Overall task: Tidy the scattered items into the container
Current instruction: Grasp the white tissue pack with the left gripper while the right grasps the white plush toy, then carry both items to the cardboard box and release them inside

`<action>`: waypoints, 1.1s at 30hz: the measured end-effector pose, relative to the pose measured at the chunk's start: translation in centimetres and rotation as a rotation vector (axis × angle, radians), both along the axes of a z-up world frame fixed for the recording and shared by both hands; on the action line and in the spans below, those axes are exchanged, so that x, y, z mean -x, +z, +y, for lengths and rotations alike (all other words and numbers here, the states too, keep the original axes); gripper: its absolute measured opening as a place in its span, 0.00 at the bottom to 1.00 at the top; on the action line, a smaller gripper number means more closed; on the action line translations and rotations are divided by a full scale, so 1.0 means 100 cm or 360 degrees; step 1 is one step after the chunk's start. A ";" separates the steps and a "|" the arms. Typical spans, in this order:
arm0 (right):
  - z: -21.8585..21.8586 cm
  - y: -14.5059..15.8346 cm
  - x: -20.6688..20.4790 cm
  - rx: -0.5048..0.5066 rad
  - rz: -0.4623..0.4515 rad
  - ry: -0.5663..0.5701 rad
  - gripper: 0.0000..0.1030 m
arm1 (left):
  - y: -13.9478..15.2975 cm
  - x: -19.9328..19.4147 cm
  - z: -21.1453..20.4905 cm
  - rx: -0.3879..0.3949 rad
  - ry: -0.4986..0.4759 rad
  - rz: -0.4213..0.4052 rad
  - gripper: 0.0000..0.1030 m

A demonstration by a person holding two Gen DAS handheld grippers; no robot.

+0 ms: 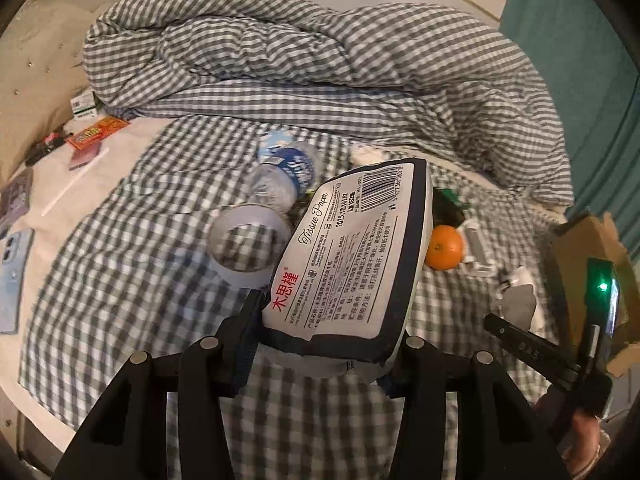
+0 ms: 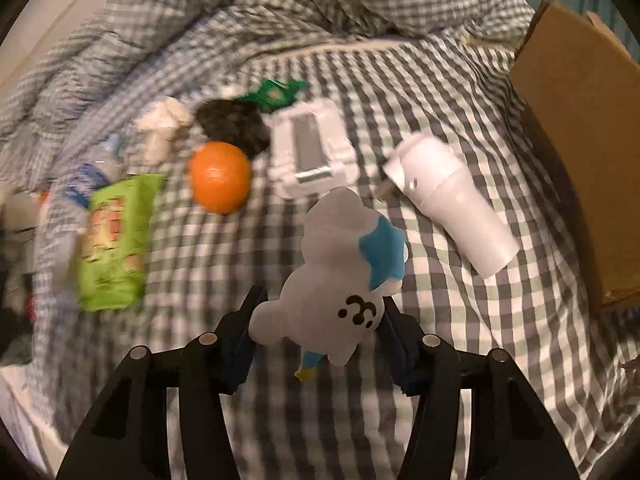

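Observation:
My left gripper (image 1: 324, 340) is shut on a white and navy tissue paper pack (image 1: 352, 248), held above the checked bed sheet. My right gripper (image 2: 320, 320) is shut on a grey and blue plush toy (image 2: 340, 272), lifted over the sheet. The cardboard box (image 2: 580, 120) stands at the right edge of the bed; it also shows in the left wrist view (image 1: 588, 264). Scattered on the sheet are an orange (image 2: 219, 178), a green snack bag (image 2: 116, 236), a white device (image 2: 312, 152), a white bottle (image 2: 452, 196), a tape roll (image 1: 244, 244) and a water bottle (image 1: 284, 176).
A bunched checked duvet (image 1: 320, 60) lies across the back of the bed. Small packets (image 1: 96, 132), a phone (image 1: 14, 276) and cards lie on the white sheet at the left. A black crumpled item (image 2: 232, 124) and white paper wad (image 2: 164, 128) lie behind the orange.

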State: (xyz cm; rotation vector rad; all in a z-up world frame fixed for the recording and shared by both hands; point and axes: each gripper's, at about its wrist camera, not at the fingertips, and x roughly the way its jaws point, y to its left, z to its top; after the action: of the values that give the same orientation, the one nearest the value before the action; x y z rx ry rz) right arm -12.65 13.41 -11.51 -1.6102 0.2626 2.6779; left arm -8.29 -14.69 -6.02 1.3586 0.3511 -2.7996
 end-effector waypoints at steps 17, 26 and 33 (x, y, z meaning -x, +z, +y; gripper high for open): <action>0.052 0.117 -0.065 -0.0063 0.0300 -0.0017 0.52 | 0.056 -0.023 0.099 0.0100 -0.0239 0.0136 0.48; 0.144 0.153 -0.083 -0.0115 0.0373 -0.0250 0.52 | 0.090 -0.007 0.206 0.0110 -0.0469 0.0195 0.48; 0.216 0.152 -0.092 -0.0119 0.0370 -0.0427 0.52 | 0.103 0.001 0.278 0.0168 -0.0626 0.0226 0.48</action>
State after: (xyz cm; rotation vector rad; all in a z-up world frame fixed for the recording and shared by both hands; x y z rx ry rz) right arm -3.48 35.03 3.67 -1.1501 0.3475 2.6268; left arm -8.37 13.07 4.26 1.3367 -0.0754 -3.1822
